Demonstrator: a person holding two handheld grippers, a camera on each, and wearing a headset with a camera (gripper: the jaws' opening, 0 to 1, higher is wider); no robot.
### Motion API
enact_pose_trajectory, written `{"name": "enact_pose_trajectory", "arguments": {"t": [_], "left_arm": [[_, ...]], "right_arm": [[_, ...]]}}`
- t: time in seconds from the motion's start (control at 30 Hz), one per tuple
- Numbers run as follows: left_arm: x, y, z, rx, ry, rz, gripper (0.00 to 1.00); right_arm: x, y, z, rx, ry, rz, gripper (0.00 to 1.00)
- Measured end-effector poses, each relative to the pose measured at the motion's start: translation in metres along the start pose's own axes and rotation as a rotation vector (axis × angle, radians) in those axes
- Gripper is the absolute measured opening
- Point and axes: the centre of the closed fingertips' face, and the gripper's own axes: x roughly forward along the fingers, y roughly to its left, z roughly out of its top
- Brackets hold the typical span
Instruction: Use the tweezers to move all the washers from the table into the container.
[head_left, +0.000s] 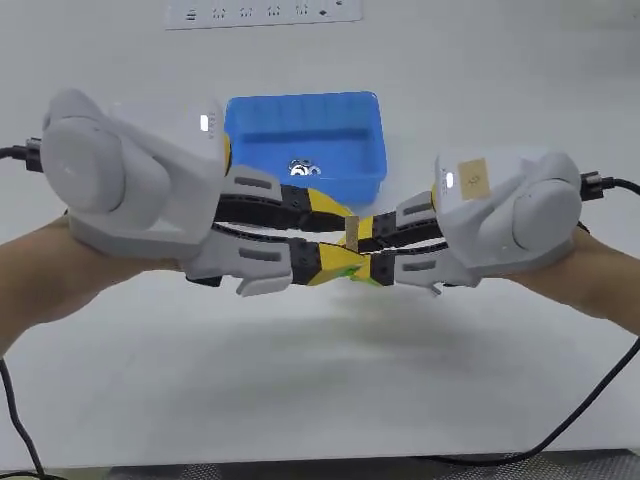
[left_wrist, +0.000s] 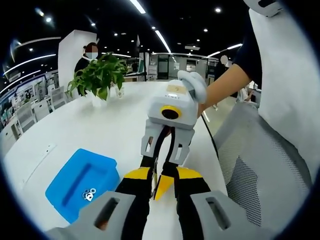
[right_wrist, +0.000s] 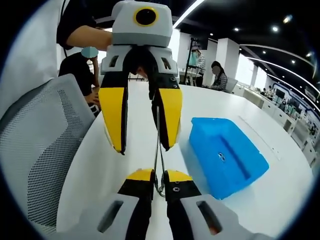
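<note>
— The two grippers meet nose to nose above the table (head_left: 320, 380), just in front of the blue container (head_left: 372, 150). What's the right gripper (right_wrist: 159, 176) doing?

— Its jaws are pressed in on the tweezers (right_wrist: 158, 145), pinching them at the base, and the thin metal legs run straight out ahead.

— And the left gripper (left_wrist: 161, 172)?

— Its jaws are spread, with the yellow tips straddling the tweezers. One tip sits close beside the legs, but it isn't clamping.

— Where are the washers (head_left: 303, 168)?

— There's a small cluster lying on the container floor, near its front wall.

— So which step is this?

— It looks like a regrip or handover of the tweezers in mid-air, not a pick. I can't tell whether the tweezer points are together.

— What's next?

— Probably the left jaws need to close squarely on the legs before the right lets go. If they close off-centre, the tweezers could twist or drop.
</note>
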Motion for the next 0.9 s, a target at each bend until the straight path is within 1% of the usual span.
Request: {"name": "enact_pose_trajectory", "arguments": {"t": [0.07,0.13,0.2,0.23,0.3,0.37,0.43,0.47,0.57,0.63,0.77,0.83,0.9], "left_arm": [[-0.005,0.002,0.001,-0.003,-0.008,0.017,0.22],[-0.009,0.004,0.000,0.000,-0.003,0.038,0.22],[-0.017,0.004,-0.003,0.005,0.001,0.058,0.23],[-0.021,0.005,-0.003,-0.004,-0.005,0.067,0.24],[-0.030,0.004,-0.004,-0.022,-0.016,0.079,0.23],[-0.041,0.005,-0.005,-0.031,-0.030,0.107,0.23],[-0.052,0.006,-0.004,-0.062,-0.059,0.139,0.24],[-0.057,0.007,-0.003,-0.067,-0.072,0.150,0.24],[-0.073,0.005,-0.002,-0.086,-0.101,0.170,0.26],[-0.079,0.005,-0.002,-0.087,-0.113,0.188,0.28],[-0.092,0.010,-0.002,-0.102,-0.145,0.247,0.33],[-0.097,0.010,-0.004,-0.107,-0.149,0.264,0.36],[-0.102,0.011,-0.007,-0.105,-0.143,0.288,0.37]], "right_arm": [[0.000,-0.001,0.006,0.004,-0.011,-0.004,0.09],[-0.001,-0.003,0.011,0.010,-0.019,-0.009,0.09],[-0.002,-0.006,0.021,0.027,-0.046,-0.017,0.09],[-0.003,-0.008,0.027,0.034,-0.063,-0.018,0.09],[-0.004,-0.011,0.034,0.044,-0.078,-0.018,0.09],[-0.004,-0.016,0.040,0.045,-0.083,-0.021,0.09],[-0.005,-0.021,0.047,0.044,-0.093,-0.022,0.09],[-0.005,-0.023,0.050,0.042,-0.095,-0.021,0.09],[-0.007,-0.030,0.059,0.025,-0.099,-0.023,0.09],[-0.008,-0.034,0.066,0.009,-0.099,-0.020,0.09],[-0.008,-0.040,0.078,-0.023,-0.098,-0.015,0.09],[-0.007,-0.042,0.082,-0.039,-0.092,-0.013,0.09],[-0.005,-0.047,0.086,-0.051,-0.092,-0.016,0.09]]}}
